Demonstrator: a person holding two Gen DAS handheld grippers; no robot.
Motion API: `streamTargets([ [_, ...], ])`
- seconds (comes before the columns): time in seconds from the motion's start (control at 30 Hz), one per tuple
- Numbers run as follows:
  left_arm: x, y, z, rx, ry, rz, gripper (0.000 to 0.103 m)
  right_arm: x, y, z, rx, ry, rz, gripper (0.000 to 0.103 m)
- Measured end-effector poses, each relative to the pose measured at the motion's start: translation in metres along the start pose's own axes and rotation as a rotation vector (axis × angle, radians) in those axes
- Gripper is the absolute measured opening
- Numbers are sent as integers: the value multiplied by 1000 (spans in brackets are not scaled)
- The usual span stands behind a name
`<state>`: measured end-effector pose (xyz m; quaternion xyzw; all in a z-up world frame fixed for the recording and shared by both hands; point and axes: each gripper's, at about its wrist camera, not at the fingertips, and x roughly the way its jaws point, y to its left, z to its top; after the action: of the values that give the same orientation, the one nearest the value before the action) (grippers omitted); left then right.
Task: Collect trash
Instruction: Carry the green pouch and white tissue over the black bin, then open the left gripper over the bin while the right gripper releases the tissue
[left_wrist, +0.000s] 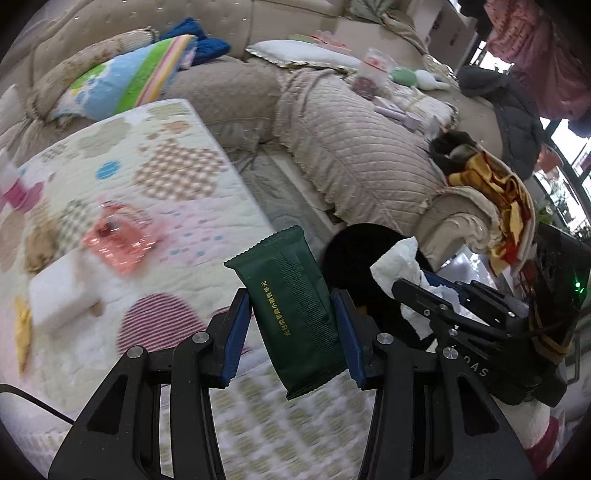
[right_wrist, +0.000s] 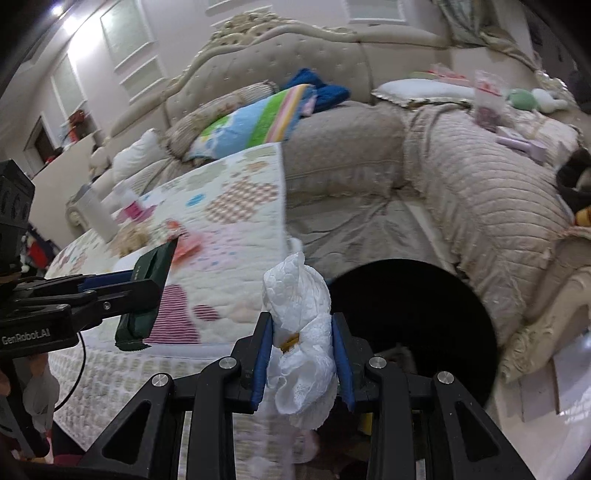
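My left gripper clamps a dark green foil wrapper — my right gripper pinches crumpled white tissue beside a round black bin.

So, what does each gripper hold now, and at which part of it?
The left gripper holds a dark green packet by its long side edges, near the middle. The right gripper holds a crumpled white tissue around its middle.
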<state>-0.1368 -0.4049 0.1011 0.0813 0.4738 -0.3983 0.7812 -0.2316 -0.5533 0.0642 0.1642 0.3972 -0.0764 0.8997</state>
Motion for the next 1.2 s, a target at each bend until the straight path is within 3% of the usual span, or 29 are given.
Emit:
streamTargets([
  [0.4, 45, -41, 10, 39, 46, -58, 44, -3, -57, -5, 92, 14, -82, 30],
  [1.03, 57, -42, 14, 4, 52, -147, 46, 11, -70, -2, 119, 28, -96, 30],
  [1.1, 56, -42, 13, 9, 45, -161, 51, 12, -70, -1, 118, 29, -117, 36],
  [1.13, 54, -42, 13, 13, 39, -162, 53, 12, -70, 0, 113, 29, -127, 44],
  [1.2, 51, -40, 12, 18, 31, -155, 56, 13, -69, 0, 111, 27, -135, 46],
])
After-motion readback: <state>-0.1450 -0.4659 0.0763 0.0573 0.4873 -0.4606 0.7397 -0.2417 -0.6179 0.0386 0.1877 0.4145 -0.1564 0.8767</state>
